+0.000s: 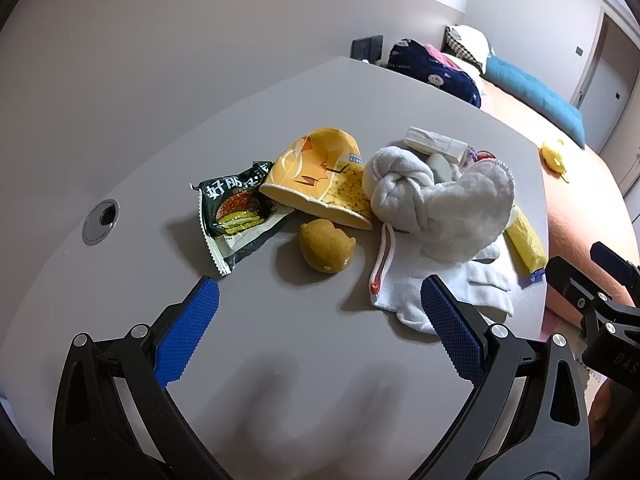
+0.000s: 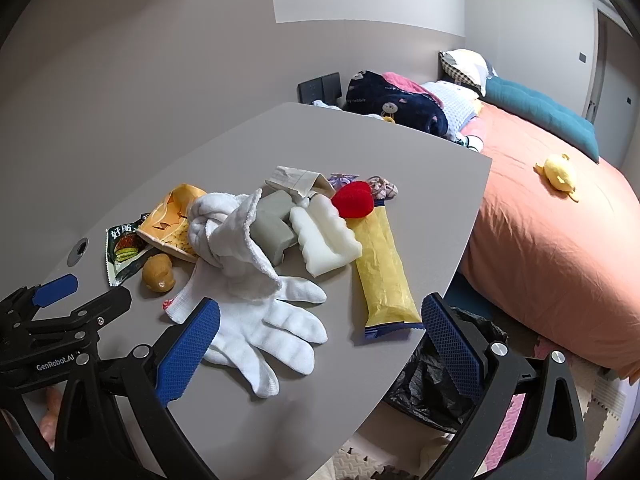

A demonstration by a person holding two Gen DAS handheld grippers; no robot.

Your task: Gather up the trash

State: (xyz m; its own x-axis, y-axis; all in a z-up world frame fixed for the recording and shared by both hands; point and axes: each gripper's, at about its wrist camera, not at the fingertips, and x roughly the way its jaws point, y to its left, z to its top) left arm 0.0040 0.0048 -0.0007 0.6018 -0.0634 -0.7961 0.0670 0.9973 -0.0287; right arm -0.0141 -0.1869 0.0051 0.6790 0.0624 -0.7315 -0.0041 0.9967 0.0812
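Note:
A pile lies on the grey table (image 1: 280,352). In the left wrist view: a green snack wrapper (image 1: 234,212), a tipped yellow paper cup (image 1: 320,178), a lemon (image 1: 326,245), a knotted white towel (image 1: 436,196), a white glove (image 1: 432,288) and a yellow packet (image 1: 526,242). My left gripper (image 1: 320,326) hangs open above the bare table, short of the lemon. The right wrist view shows the glove (image 2: 272,328), yellow packet (image 2: 382,268), white foam piece (image 2: 326,238), grey block (image 2: 272,224) and red strawberry toy (image 2: 354,199). My right gripper (image 2: 318,346) stands open over the glove, holding nothing.
A black bin bag (image 2: 436,380) hangs open below the table's right edge. A bed with an orange cover (image 2: 560,248) lies to the right, a yellow plush (image 2: 558,176) on it. A cable hole (image 1: 102,220) sits at the table's left.

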